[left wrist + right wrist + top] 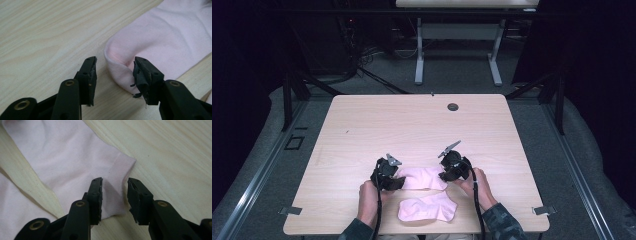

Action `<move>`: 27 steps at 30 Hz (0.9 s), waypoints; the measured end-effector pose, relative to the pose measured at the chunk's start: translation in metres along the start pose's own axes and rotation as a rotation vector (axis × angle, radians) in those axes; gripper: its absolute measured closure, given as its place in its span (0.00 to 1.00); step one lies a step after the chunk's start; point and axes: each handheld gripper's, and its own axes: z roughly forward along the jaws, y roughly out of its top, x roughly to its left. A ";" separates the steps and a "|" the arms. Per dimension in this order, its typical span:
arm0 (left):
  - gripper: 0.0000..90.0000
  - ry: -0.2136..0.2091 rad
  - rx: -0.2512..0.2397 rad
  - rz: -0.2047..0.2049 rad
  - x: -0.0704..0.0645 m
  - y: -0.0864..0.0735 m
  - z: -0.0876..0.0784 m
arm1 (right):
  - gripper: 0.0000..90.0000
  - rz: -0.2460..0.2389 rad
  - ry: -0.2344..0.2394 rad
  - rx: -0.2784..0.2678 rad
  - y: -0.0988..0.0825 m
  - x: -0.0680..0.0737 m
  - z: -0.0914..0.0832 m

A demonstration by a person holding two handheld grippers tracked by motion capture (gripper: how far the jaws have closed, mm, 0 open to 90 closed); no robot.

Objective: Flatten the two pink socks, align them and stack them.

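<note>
1. I see the room first: dark curtained sides, grey carpet, and a second white-legged table [459,45] at the far end with cables on the floor beside it.
2. My light wood table [412,130] takes the middle of the high view, with a round cable port [453,106] near its far edge. No containers stand on it.
3. Two pink socks lie near the front edge. The far sock [424,177] stretches flat between my two grippers; the near sock [428,207] lies just in front of it, a strip of bare wood between them.
4. My left gripper [115,72] has its jaws spread, straddling the rounded toe end of the far sock without pinching it.
5. My right gripper [114,192] is also spread, jaws either side of the ribbed cuff [117,172], which lies flat on the table.
</note>
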 end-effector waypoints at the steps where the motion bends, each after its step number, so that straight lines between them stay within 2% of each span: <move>1: 0.63 -0.004 0.002 -0.003 0.000 -0.001 0.001 | 0.73 -0.004 -0.009 0.006 0.000 0.001 0.001; 8: 0.70 -0.011 0.002 -0.004 0.002 -0.002 0.000 | 0.76 0.006 0.010 -0.003 -0.002 0.001 0.002; 18: 0.83 -0.028 -0.003 -0.007 0.003 -0.003 0.000 | 0.91 0.023 0.044 -0.026 -0.005 0.001 0.003; 23: 0.92 -0.012 -0.010 -0.001 0.003 -0.004 0.000 | 0.93 0.023 0.040 -0.030 -0.006 0.001 0.002; 27: 0.94 -0.020 -0.013 0.000 0.004 -0.004 -0.001 | 0.93 0.032 0.049 -0.040 -0.007 0.001 0.001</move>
